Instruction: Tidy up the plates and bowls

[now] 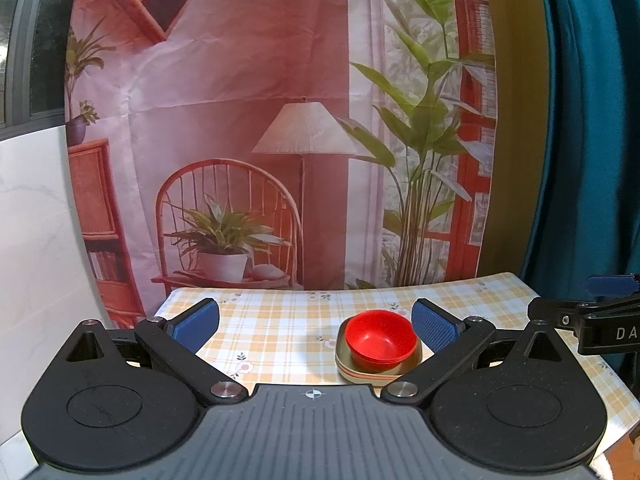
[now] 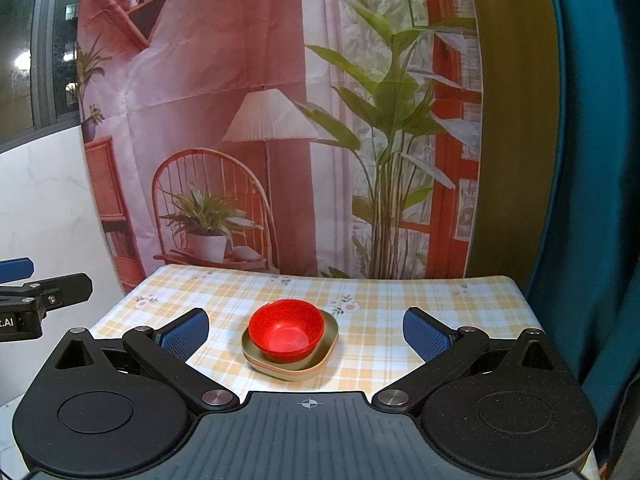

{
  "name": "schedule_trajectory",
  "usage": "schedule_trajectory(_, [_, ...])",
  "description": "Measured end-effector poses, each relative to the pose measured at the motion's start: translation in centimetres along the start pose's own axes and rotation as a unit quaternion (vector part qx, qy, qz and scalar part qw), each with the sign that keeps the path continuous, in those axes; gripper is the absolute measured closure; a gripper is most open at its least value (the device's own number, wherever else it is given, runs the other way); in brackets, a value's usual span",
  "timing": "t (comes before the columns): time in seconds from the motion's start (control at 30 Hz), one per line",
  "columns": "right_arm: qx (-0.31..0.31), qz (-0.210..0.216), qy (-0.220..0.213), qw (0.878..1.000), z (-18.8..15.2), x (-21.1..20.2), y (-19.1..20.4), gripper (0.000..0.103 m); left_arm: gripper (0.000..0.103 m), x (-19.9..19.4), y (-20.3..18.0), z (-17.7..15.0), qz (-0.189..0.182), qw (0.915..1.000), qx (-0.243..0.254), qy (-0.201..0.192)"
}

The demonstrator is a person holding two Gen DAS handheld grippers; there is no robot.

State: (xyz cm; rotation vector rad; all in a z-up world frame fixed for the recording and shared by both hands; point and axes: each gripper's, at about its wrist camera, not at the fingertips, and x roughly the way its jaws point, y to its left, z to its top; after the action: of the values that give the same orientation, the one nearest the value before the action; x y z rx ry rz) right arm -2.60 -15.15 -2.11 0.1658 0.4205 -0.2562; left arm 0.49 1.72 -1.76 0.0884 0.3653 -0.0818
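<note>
Here we hold both pairs of tongs back from the dishes, high over the near edge of the table (image 2: 400, 292). The left tongs (image 1: 316, 322) stand spread wide with nothing between their blue pads, and the right tongs (image 2: 306, 330) are just as wide and just as empty.

Past them, near the middle of the checked cloth, sits the pile: red bowls (image 2: 286, 330) nested one in another, resting inside a squarish green plate (image 2: 316, 364) that seems to lie on at least one more like it, to judge by the stripe along the edge. From the left view the pile (image 1: 378, 346) sits close by the right pad; from the right view it lies centred between the two pads.

To our eye the stacking looks done or nearly so, since no loose dish shows elsewhere on the table. If anything is left, it is squaring the pile. For that we would come in low and level, touch the plate edge rather than the bowl rim, and push gently, since light nested bowls may tip or slide.

Behind the table hangs a printed room backdrop (image 2: 240, 120).
</note>
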Motion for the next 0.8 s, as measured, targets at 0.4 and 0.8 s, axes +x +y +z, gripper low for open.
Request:
schedule_trajectory(0.4, [0.000,-0.001,0.000,1.000,-0.04,-0.01,0.07,0.000,0.000,0.01,0.05,0.04,0.001,1.0000,-0.002,-0.001])
schedule_trajectory(0.8, [0.000,-0.001,0.000,1.000,0.02,-0.16,-0.03,0.000,0.000,-0.02,0.09,0.09,0.000,1.0000,-0.001,-0.001])
